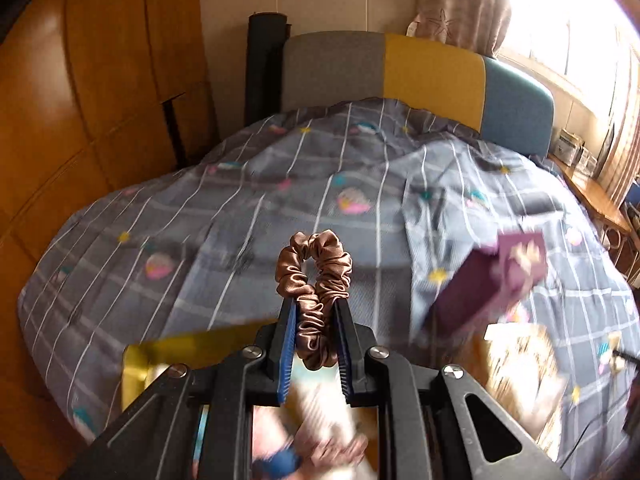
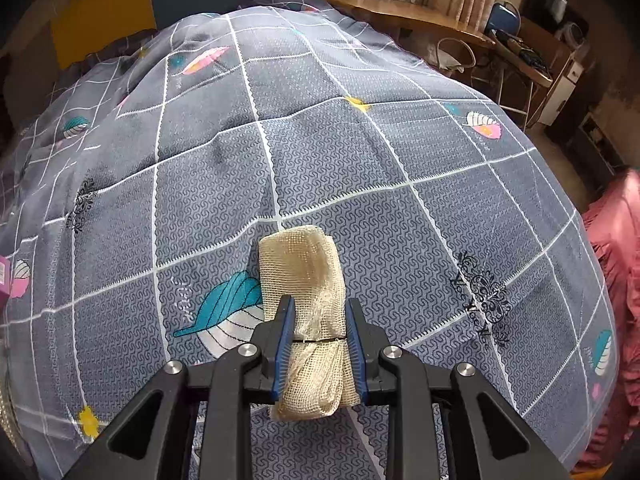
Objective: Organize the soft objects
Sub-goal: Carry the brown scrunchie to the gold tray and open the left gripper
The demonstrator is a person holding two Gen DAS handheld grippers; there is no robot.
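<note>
My left gripper is shut on a brown satin scrunchie and holds it above the grey checked bedspread; its loop sticks out past the fingertips. My right gripper is shut on a cream mesh cloth roll, tied with a thin black band, held just above the bedspread. A blurred purple box lies on the bed to the right of the left gripper.
A yellow box and a tan patterned box lie blurred below the left gripper. The padded headboard stands at the far end, a wooden wardrobe at left. A wooden desk and pink fabric flank the bed's right.
</note>
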